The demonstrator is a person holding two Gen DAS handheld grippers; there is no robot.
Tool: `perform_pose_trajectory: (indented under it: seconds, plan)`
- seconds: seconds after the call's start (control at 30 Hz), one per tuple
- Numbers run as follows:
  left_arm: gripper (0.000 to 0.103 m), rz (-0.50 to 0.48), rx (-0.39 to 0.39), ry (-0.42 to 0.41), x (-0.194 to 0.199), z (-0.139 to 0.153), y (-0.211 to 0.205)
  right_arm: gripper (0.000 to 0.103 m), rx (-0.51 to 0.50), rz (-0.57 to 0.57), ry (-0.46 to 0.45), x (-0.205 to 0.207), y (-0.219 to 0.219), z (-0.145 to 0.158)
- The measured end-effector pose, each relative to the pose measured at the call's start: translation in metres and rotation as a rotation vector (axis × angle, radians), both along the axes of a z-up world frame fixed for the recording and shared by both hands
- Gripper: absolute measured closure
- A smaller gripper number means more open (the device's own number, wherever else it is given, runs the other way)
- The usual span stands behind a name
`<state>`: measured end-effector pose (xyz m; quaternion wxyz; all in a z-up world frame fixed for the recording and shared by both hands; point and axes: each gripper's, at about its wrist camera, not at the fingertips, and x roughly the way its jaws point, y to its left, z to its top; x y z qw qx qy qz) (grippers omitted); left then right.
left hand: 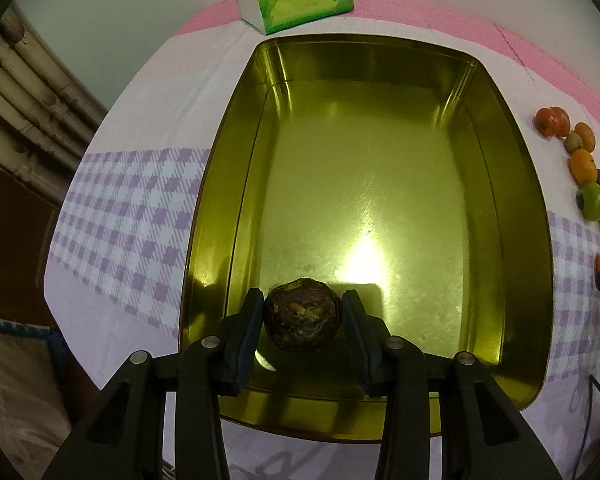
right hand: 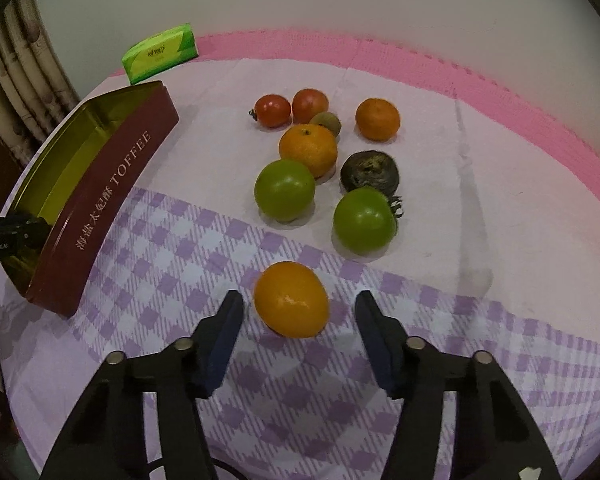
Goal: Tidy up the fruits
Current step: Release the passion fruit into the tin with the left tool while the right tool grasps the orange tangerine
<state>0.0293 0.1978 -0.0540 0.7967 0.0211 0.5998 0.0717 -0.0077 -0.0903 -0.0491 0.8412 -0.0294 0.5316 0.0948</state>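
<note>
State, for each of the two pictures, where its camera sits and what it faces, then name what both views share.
Left wrist: on the left gripper, looking down into the gold tin; its fingers hold a dark fruit.
Right wrist: on the right gripper, facing loose fruit; its fingers flank an orange, untouched.
Shared: tin, tissue pack, fruit cluster.

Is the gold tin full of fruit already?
No, the gold tin holds only one dark fruit, between the left gripper fingers.
</note>
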Motion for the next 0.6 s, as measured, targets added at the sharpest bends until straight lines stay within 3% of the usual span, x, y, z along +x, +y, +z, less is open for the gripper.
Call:
perform_pose_trajectory:
  seconds: [0.17, 0.33, 0.6]
  plan:
    - [0.052, 0.001, -0.006, 0.001, 0.000, -0.001, 0.000, 0.068, -0.011, 0.004, -0.006, 0.003, 0.005, -0.004]
    - [0.041, 0.001, -0.004, -0.014, -0.002, 0.002, -0.001, 0.069, -0.006, -0.001, -0.010, 0.003, 0.003, -0.004]
    - [0.035, -0.015, -0.006, -0.034, -0.004, 0.007, -0.005, 0.070, -0.003, 0.010, -0.037, 0.001, 0.010, 0.011]
